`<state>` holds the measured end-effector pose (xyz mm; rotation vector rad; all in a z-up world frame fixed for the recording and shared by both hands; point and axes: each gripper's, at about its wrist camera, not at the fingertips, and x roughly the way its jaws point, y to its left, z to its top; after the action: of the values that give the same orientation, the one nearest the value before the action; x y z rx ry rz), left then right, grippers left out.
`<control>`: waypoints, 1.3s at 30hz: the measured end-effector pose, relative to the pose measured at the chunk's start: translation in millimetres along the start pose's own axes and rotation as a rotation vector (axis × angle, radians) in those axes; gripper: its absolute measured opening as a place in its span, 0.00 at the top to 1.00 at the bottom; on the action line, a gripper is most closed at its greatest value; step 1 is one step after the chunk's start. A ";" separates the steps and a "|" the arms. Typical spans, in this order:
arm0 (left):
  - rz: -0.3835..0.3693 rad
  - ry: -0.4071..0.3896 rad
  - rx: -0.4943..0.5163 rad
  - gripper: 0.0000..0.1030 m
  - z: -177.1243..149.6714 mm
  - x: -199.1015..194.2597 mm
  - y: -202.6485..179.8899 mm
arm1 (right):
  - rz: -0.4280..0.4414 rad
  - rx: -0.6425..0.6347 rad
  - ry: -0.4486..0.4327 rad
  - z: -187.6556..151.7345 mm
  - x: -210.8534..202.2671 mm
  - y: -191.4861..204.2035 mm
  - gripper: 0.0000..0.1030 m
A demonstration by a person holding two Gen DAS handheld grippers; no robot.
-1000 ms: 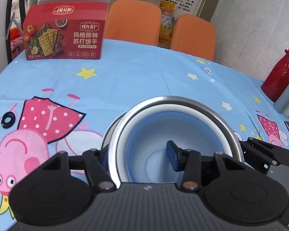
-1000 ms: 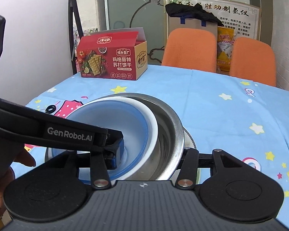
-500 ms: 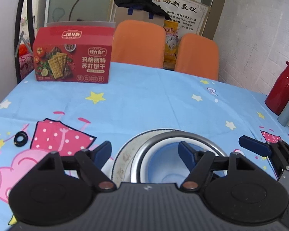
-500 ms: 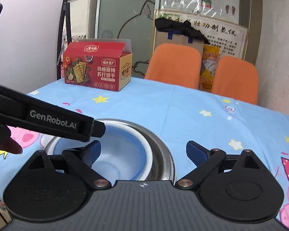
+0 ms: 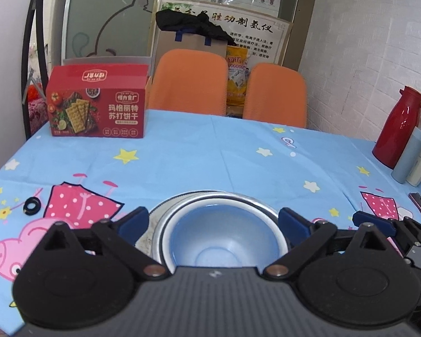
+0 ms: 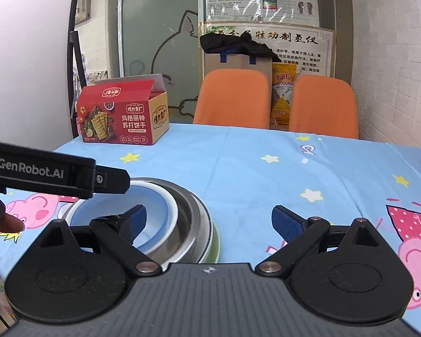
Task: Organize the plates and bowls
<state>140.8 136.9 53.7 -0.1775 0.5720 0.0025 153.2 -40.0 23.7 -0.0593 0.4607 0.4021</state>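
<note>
Stack: blue bowl (image 5: 227, 241) nested in steel bowl (image 5: 263, 213), which sits on a plate (image 5: 151, 224); all at the near middle of the tabletop (image 5: 210, 151).
Right view: blue bowl (image 6: 157, 210) inside steel bowl (image 6: 190, 213), plate (image 6: 213, 241) rim showing beneath.
Left claw (image 5: 213, 223): jaws spread wide, empty, raised clear of the stack with one finger to each side of it.
Right claw (image 6: 209, 223): jaws spread wide, empty, just right of the stack; left pad overlaps the blue bowl in view, contact cannot be told.
Done: both bowls and the plate appear stacked by size.
Left: no other plates or bowls in view; task judged complete or nearly so, pending withdrawal of both claws.
Other items: cracker box (image 5: 98, 104) at far left, red flask (image 5: 398, 126) at far right, small black ring (image 5: 32, 205) left of the stack.
</note>
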 end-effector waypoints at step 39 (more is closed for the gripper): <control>0.092 -0.153 0.086 0.05 -143.6 -129.9 -87.6 | -0.231 0.056 -0.018 -96.6 -142.2 -17.1 0.00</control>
<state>-41.3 32.7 19.7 -0.0664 0.4260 0.0798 2.8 -121.6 -0.3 -0.0534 0.4417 0.1627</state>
